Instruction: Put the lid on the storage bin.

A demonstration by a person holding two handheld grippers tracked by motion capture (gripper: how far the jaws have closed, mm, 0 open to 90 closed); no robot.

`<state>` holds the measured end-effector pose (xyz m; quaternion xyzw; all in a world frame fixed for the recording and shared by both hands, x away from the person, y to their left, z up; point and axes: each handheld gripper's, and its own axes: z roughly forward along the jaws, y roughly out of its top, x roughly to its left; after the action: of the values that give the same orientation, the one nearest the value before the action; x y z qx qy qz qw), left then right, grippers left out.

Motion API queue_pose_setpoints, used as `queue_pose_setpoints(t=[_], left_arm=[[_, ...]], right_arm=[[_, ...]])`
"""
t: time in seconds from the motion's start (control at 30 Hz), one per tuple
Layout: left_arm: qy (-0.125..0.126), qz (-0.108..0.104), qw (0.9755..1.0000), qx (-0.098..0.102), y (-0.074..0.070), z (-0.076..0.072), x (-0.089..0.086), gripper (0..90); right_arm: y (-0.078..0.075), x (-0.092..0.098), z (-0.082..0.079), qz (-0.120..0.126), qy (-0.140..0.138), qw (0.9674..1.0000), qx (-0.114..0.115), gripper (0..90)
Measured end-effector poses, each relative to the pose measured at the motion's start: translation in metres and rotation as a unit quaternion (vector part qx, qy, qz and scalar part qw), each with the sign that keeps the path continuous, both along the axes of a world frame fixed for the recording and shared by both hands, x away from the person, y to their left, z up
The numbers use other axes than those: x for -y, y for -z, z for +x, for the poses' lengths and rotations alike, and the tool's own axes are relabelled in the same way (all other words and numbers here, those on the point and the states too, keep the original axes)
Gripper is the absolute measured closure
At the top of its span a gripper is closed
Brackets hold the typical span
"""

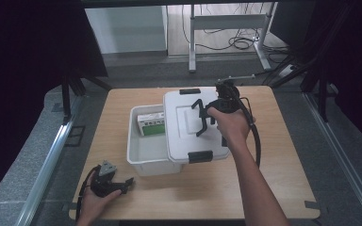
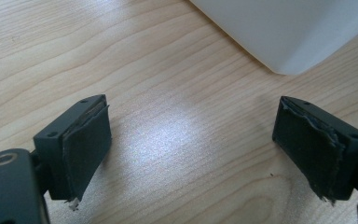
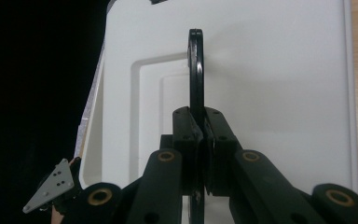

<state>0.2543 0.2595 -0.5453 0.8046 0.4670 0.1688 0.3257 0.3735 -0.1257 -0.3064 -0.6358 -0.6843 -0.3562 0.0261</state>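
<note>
While the right gripper was clamped on the thin black handle that stood up from the white lid, the lid sat in the centre of the high view, shifted toward the right so that it covered only the right part of the white storage box beneath it. To do this step well, the grip probably needed to stay low and square on the handle, and the lid to travel level, so that its rim would not catch the box wall. The lid was a flat rectangle with rounded corners, a stepped recessed panel in its top, and a black latch at its near edge with another at the far edge. Through the uncovered left part of the box, a small green-and-white carton showed near the far wall. The box stood on a light wooden table. At the lower left of the high view, the left gripper rested low over the bare tabletop, its jaws spread wide and holding nothing, just beside a corner of the box.
</note>
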Motion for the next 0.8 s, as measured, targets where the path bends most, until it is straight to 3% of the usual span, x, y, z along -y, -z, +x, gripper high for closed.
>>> queue_pose_setpoints(t=[0.5, 0.8], left_arm=[[-0.002, -0.001, 1.0, 0.001, 0.0, -0.001, 0.0, 11.8], [-0.001, 0.0, 1.0, 0.001, 0.0, -0.001, 0.0, 11.7]], right_arm=[[-0.002, -0.02, 0.002, 0.0, -0.001, 1.0, -0.004, 85.3], [-0.005, -0.041, 0.003, -0.005, -0.016, 0.9998, -0.007, 85.3]])
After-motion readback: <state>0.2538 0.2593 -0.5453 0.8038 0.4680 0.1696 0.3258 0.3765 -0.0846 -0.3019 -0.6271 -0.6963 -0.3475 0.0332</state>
